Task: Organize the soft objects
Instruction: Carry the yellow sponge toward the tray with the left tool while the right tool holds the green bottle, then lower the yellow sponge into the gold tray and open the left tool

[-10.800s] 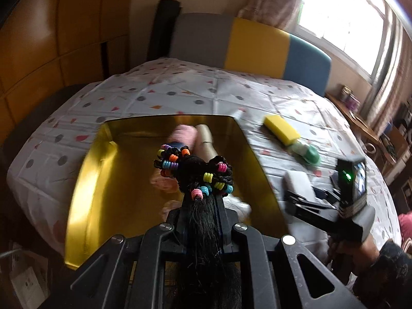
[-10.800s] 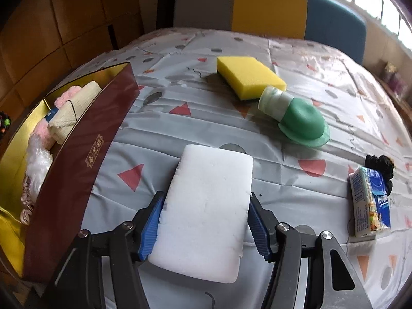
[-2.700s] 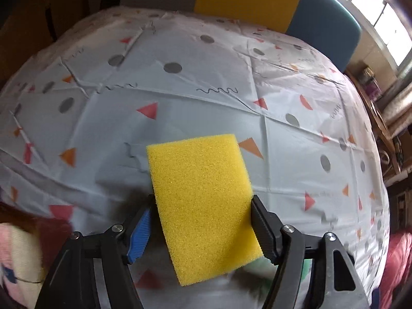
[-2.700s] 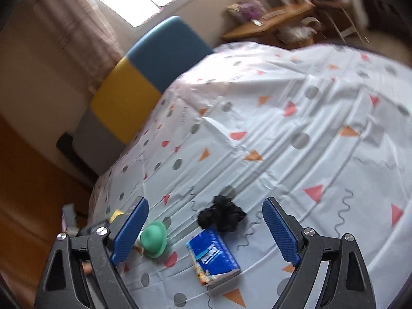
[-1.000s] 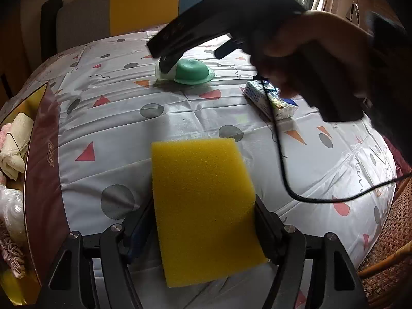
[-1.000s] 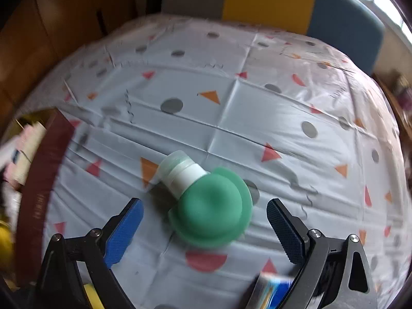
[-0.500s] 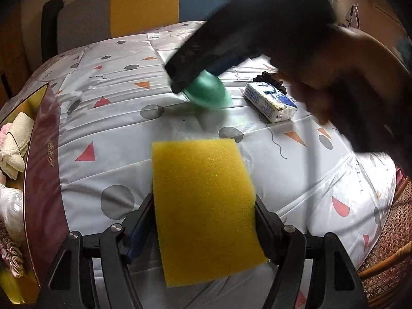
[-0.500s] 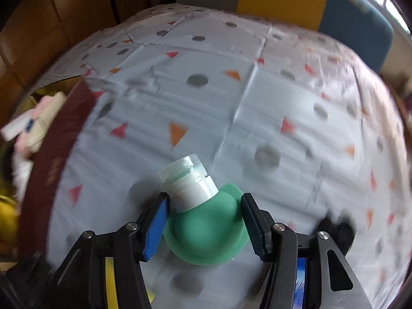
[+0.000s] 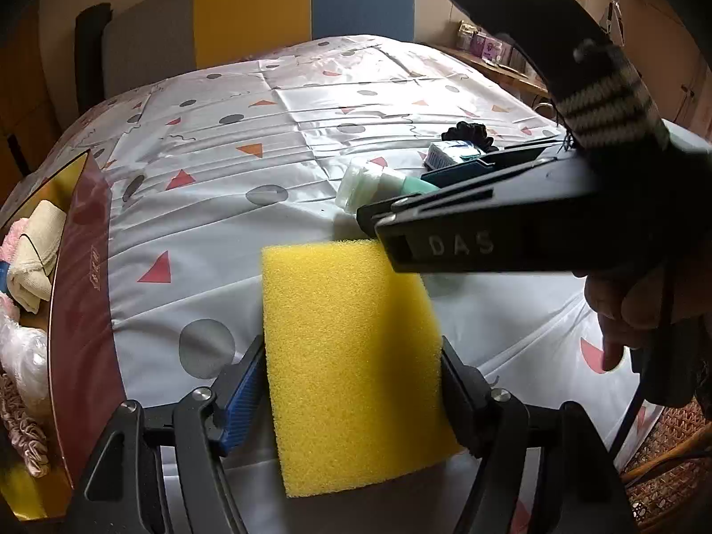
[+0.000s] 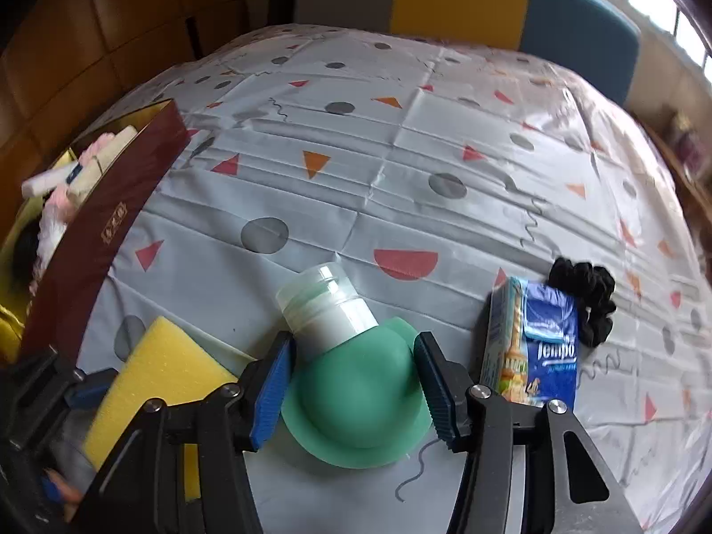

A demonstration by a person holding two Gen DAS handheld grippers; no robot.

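My left gripper (image 9: pixel 351 382) is shut on a yellow sponge (image 9: pixel 351 356), held upright over the patterned tablecloth (image 9: pixel 222 204). My right gripper (image 10: pixel 353 378) is shut on a soft green bottle (image 10: pixel 356 396) with a white cap: both blue pads press its round body. In the left wrist view that bottle (image 9: pixel 369 182) pokes out of the right gripper just beyond the sponge, with a hand (image 9: pixel 632 302) on the handle. The sponge (image 10: pixel 160 369) also shows at the lower left of the right wrist view. A dark red box (image 10: pixel 111 222) with a gold inside stands at the left and holds folded cloths and other soft items.
A blue tissue pack (image 10: pixel 534 338) lies right of the green bottle, with a black scrunchie (image 10: pixel 583 298) just behind it. A grey, yellow and blue chair back (image 9: pixel 302 9) stands at the table's far side. A woven chair (image 9: pixel 667 445) sits at the near right edge.
The right gripper closed on the green bottle and carried it toward the sponge and the box. The left gripper kept still with the sponge.
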